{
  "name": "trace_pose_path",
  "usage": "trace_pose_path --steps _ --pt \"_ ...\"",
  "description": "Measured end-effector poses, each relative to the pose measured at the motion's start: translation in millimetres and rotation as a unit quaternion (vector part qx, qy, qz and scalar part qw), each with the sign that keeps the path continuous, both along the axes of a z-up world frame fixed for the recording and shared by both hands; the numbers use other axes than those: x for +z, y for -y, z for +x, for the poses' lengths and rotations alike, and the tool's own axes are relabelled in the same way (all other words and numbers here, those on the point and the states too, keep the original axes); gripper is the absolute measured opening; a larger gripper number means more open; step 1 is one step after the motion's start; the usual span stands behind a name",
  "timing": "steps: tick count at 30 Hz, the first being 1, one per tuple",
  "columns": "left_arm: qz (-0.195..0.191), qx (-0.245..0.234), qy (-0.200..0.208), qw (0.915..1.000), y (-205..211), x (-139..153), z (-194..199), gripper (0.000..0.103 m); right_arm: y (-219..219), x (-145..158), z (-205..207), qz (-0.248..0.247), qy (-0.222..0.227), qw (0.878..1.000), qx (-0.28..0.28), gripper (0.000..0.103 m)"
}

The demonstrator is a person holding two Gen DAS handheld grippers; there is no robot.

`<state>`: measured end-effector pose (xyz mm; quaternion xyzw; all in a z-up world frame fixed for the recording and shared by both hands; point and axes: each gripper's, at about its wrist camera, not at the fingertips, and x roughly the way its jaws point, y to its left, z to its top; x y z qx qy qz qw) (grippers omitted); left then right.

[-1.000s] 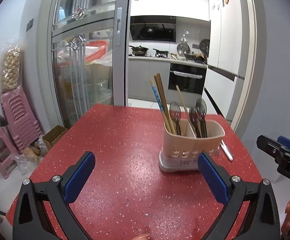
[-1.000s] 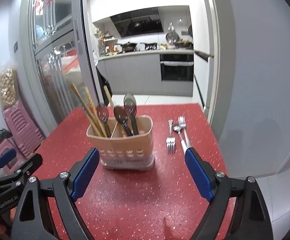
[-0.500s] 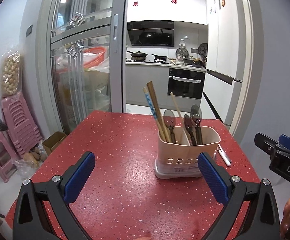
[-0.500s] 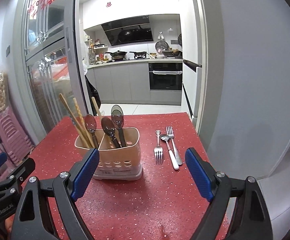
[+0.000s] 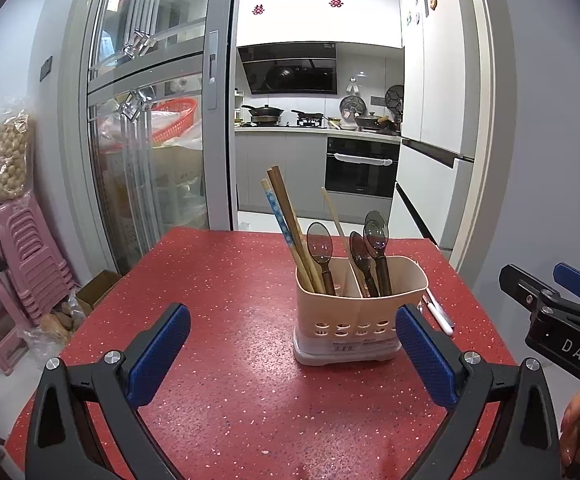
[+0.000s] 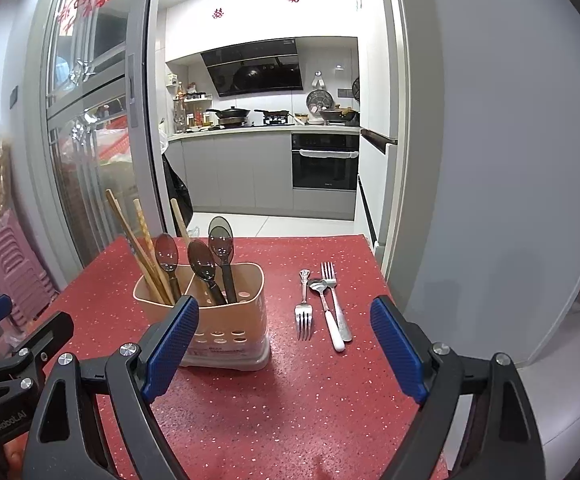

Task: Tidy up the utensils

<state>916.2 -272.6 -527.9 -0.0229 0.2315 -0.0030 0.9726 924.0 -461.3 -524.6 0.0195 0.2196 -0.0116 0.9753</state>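
Left gripper (image 5: 292, 350) spread wide, nothing between its blue pads, hovering over the red table (image 5: 217, 292). Beige utensil holder (image 5: 360, 312) sits ahead toward the right pad, holding chopsticks (image 5: 285, 224) and dark spoons (image 5: 374, 240). Right gripper body shows at the frame's right edge.

Right view: right gripper (image 6: 283, 350) also spread wide and empty. Utensil holder (image 6: 229, 320) sits behind the left pad. Right of it, two forks (image 6: 303, 312) and a white-handled spoon (image 6: 328, 312) lie side by side on the table.
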Motion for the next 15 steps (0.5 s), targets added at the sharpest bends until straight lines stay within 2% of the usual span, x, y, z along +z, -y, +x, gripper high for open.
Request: trace_pose_path --steps 15 --pt "0.001 0.001 -0.004 1.0000 -1.7 -4.9 3.6 0.103 3.2 -3.2 3.8 0.005 -0.005 1.000 -0.002 0.090"
